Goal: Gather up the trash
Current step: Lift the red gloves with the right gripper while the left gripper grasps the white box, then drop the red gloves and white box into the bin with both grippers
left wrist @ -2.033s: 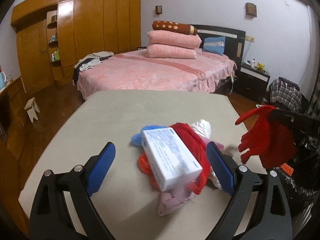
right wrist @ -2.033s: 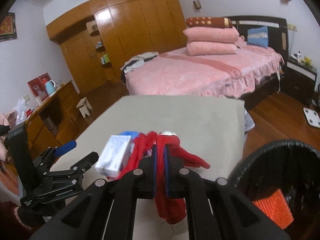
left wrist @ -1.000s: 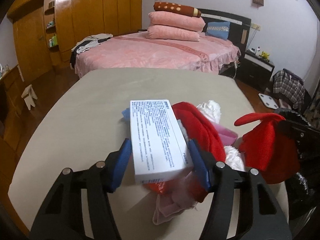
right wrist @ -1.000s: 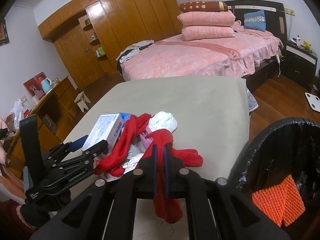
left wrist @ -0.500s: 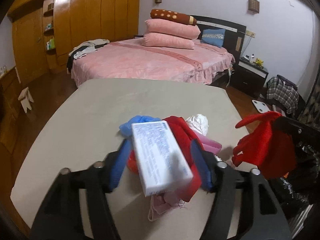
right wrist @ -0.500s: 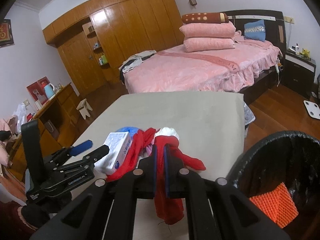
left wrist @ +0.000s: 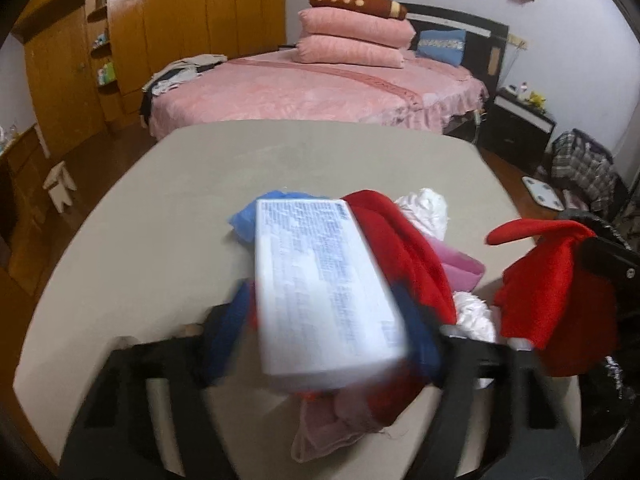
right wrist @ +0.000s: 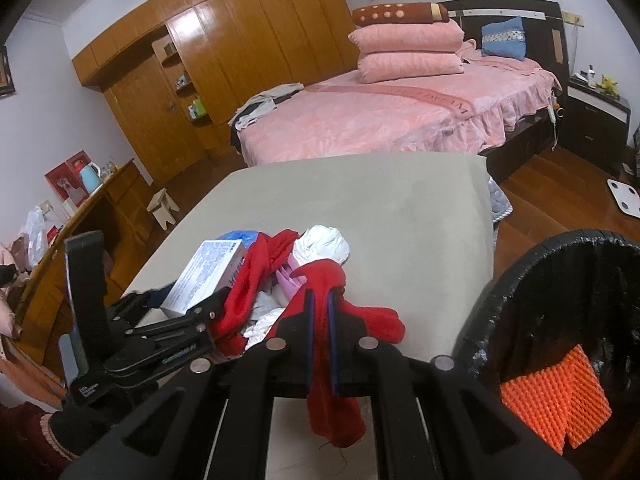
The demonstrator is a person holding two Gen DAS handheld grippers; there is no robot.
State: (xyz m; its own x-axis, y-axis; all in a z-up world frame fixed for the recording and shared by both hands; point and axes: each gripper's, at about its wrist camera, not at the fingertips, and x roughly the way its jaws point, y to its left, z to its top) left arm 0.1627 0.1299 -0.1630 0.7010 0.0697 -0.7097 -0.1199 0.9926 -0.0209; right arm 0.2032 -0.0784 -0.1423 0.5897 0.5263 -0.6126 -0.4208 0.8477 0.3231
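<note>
My left gripper (left wrist: 324,320) is shut on a white printed box (left wrist: 320,284), held over a pile of rags on the grey table (left wrist: 168,216). The box also shows in the right wrist view (right wrist: 208,272). The pile holds a long red cloth (left wrist: 400,240), a white wad (left wrist: 426,208), a pink piece (left wrist: 460,266) and something blue (left wrist: 244,220). My right gripper (right wrist: 320,308) is shut on a red cloth (right wrist: 340,360) that hangs down near the table's right edge. A black bin (right wrist: 568,320) with an orange scrap (right wrist: 556,396) inside stands to the right.
A pink bed (right wrist: 380,120) with stacked pillows stands behind the table. Wooden wardrobes (right wrist: 224,52) line the far wall. A low cabinet with a kettle (right wrist: 90,172) is at the left. A small stool (right wrist: 162,208) and a white scale (right wrist: 624,200) are on the wooden floor.
My left gripper has closed on the white box and lifted it from the pile; the view is blurred by motion. My right gripper still holds the red cloth beside the bin.
</note>
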